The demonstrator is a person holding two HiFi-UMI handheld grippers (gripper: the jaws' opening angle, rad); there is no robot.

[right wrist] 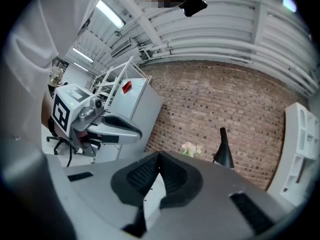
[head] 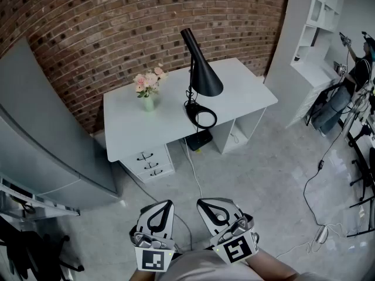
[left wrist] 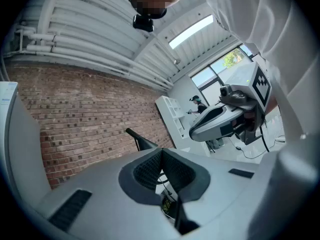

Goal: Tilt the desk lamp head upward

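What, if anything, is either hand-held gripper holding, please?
Nothing: the left hand-held gripper and right hand-held gripper are both shut and empty, away from the desk lamp.

White desk (head: 243, 89) with lamp (head: 201, 70), flower vase (head: 148, 93)

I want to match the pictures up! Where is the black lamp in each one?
Head view: the black lamp stands on the white desk, just above centre.
Left gripper view: only its shade shows, low and left of centre.
Right gripper view: it stands right of centre, beside the flowers.
Shared landmark: the brick wall behind it in all three.
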